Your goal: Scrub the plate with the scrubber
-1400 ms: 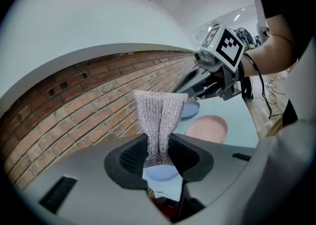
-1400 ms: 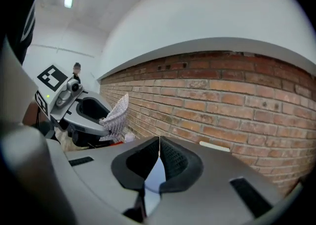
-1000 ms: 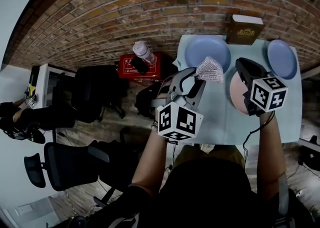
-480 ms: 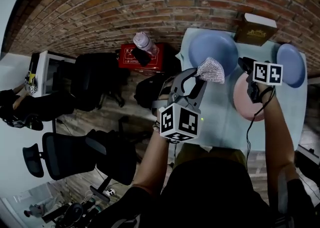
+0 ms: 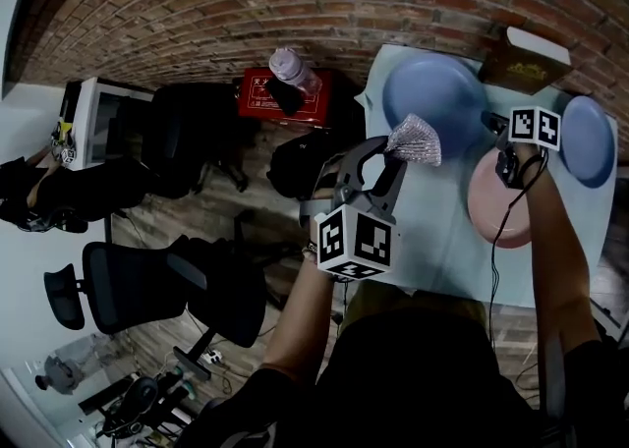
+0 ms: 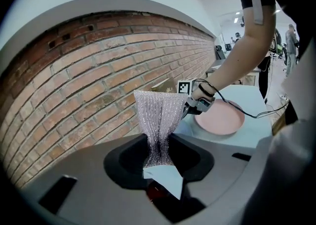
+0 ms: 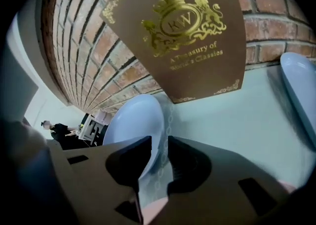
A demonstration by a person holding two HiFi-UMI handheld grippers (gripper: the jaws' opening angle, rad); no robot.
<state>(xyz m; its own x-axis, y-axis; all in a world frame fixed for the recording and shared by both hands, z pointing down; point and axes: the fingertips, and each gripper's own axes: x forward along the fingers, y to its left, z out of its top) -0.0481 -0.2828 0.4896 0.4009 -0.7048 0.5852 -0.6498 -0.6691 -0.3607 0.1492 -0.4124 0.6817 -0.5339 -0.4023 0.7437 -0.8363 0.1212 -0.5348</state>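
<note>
Brick wall [image 5: 246, 14], wooden floor [image 5: 251, 146], office chairs [image 5: 138, 289]

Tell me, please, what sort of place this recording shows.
Likely an office or lab, not a kitchen: black office chairs stand nearby, a brick wall runs behind, and the large blue plate lies on a plain table.

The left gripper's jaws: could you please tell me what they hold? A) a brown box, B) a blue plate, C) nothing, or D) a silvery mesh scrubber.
D: the jaws of the left gripper are pinched on the silvery mesh scrubber, which fans out above them.
</note>
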